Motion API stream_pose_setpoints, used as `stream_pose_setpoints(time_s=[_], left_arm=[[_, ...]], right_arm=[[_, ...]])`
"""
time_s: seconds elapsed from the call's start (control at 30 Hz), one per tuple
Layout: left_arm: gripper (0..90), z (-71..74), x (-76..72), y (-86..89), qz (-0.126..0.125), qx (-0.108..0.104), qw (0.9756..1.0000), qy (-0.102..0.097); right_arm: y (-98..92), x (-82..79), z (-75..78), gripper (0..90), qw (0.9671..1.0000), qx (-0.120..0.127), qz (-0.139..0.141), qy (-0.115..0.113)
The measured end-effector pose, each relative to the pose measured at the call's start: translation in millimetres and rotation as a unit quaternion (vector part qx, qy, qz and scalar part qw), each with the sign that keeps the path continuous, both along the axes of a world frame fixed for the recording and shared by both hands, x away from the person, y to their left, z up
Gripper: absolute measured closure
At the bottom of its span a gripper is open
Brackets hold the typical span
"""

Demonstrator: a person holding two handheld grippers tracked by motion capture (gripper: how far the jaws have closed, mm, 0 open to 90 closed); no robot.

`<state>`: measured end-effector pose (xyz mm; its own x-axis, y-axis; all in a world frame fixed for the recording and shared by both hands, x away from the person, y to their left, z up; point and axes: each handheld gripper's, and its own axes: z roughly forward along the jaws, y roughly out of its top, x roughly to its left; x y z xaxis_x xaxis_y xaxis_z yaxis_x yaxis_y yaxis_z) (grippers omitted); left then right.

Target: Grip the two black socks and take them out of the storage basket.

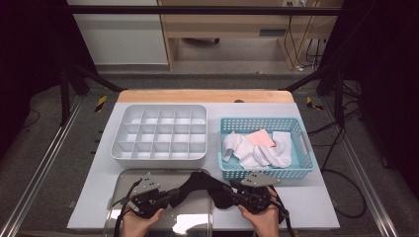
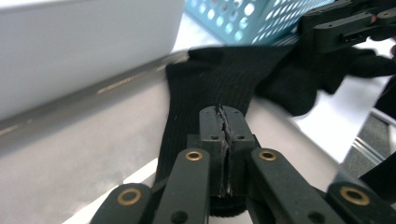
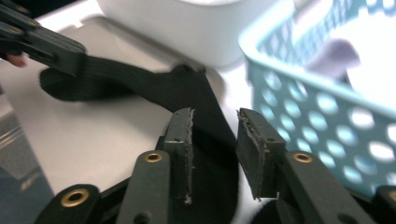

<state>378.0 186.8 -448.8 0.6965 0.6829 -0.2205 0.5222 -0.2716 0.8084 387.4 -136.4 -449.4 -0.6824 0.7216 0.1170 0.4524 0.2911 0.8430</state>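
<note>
Left claw [image 2: 223, 122] pinches unlabelled black sock [image 2: 215, 88].

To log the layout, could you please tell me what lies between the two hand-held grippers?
In the high view, a black sock spans the gap between the left hand-held gripper and the right hand-held gripper, arching over the metal tray.
</note>
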Motion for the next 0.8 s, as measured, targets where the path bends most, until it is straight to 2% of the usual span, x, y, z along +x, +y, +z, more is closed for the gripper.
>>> stream_pose_setpoints(time_s=[0.1, 0.23, 0.37, 0.5, 0.57, 0.6, 0.63, 0.67, 0.73, 0.8], left_arm=[[86.8, 4.8, -3.2, 1.6, -0.001, -0.011, 0.9999, -0.006], [86.8, 9.9, -5.1, 4.5, -0.002, -0.031, 0.9995, -0.001], [86.8, 17.6, -9.0, 5.9, -0.001, -0.045, 0.9989, -0.011], [86.8, 24.0, -11.2, 5.2, -0.009, -0.061, 0.998, -0.014], [86.8, 25.2, -12.2, 4.3, -0.016, -0.066, 0.9976, -0.01], [86.8, 25.4, -12.7, 4.0, -0.019, -0.069, 0.9974, -0.008], [86.7, 25.4, -13.1, 3.8, -0.022, -0.07, 0.9973, -0.005], [86.7, 25.5, -13.4, 3.8, -0.022, -0.071, 0.9973, -0.004], [86.7, 26.2, -14.0, 4.6, -0.021, -0.072, 0.9972, -0.005], [86.7, 28.7, -14.2, 6.8, -0.014, -0.073, 0.9972, -0.006]], right_arm=[[9.6, -3.1, 6.4, 60.9, 0.9996, 0.006, 0.022, -0.019], [29.9, -1.5, 3.8, 51.4, 0.9978, -0.008, 0.053, -0.039], [45.9, 4.8, -3.2, 46.2, 0.9963, -0.022, 0.064, -0.054], [55.4, 9.3, -6.9, 45.3, 0.9947, -0.03, 0.07, -0.069], [59.0, 11.5, -9.4, 48.7, 0.994, -0.04, 0.071, -0.073], [60.0, 12.7, -10.9, 53.3, 0.9936, -0.045, 0.071, -0.076], [60.8, 13.6, -12.2, 59.9, 0.9934, -0.049, 0.072, -0.075], [61.3, 14.1, -13.0, 70.3, 0.9932, -0.053, 0.077, -0.07], [60.9, 14.4, -13.0, 84.5, 0.9933, -0.041, 0.099, -0.044], [59.7, 13.0, -11.4, 88.8, 0.9915, -0.022, 0.128, -0.014]])
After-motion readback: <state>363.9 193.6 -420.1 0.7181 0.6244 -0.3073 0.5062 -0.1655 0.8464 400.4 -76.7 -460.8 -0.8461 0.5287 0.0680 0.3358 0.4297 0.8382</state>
